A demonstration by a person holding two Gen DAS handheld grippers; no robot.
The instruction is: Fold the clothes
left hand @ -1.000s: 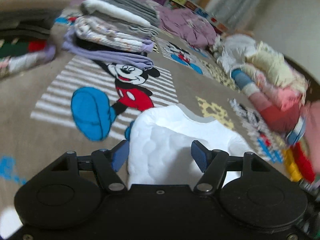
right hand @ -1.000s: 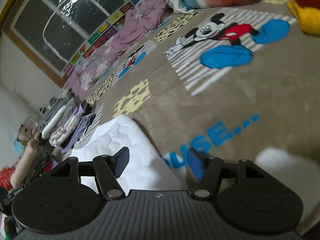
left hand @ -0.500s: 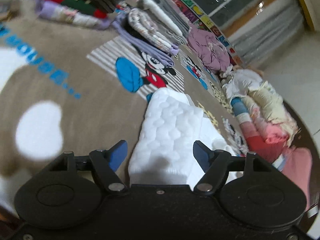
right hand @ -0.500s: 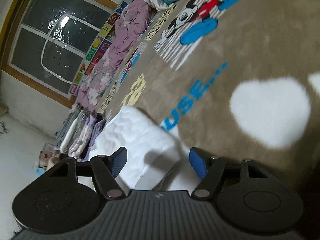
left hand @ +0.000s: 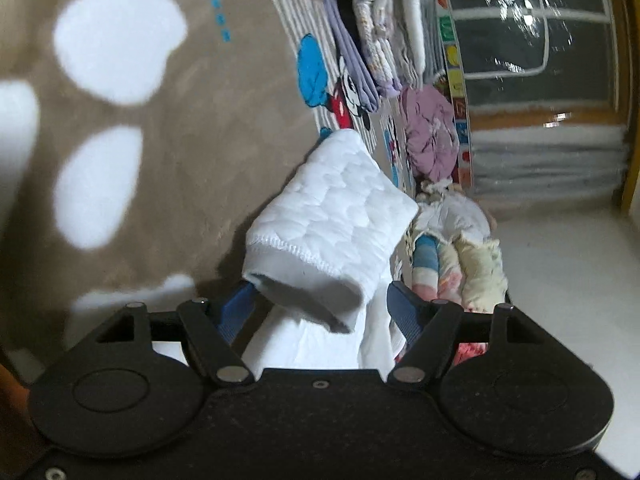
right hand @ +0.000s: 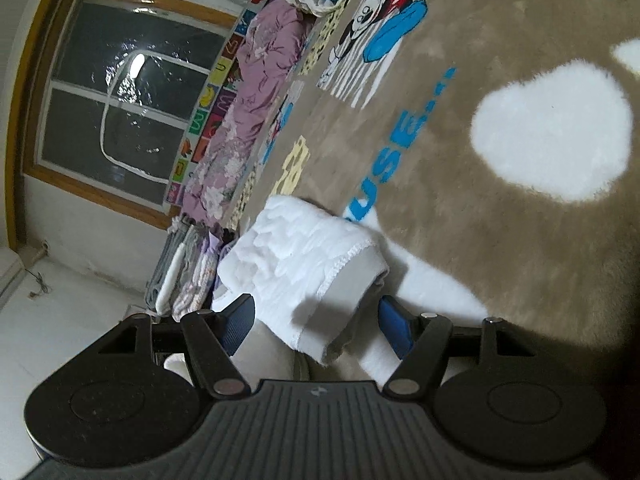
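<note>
A folded white quilted garment [left hand: 332, 216] lies on the brown Mickey Mouse carpet [left hand: 180, 152]. Its stitched hem end rises toward the camera and sits between the fingers of my left gripper [left hand: 320, 300], which is open with its blue pads on either side of the cloth. In the right wrist view the other end of the same white garment [right hand: 304, 248] sits between the fingers of my right gripper [right hand: 315, 312], also open. Loose white fabric hangs beneath the folded layer in both views. The carpet [right hand: 500, 240] runs on past it.
A stack of folded clothes [left hand: 380, 40] stands on the carpet beyond the garment; the same stack [right hand: 184, 272] shows at the carpet's edge. A crumpled purple garment [left hand: 430, 136] lies by the window [left hand: 532, 32]. A pile of unfolded clothes [left hand: 460, 248] sits to the right.
Both grippers have rolled and moved along the carpet, so the views are tilted. The garment's ends now sit deeper between the open fingers and its hem end has lifted.
</note>
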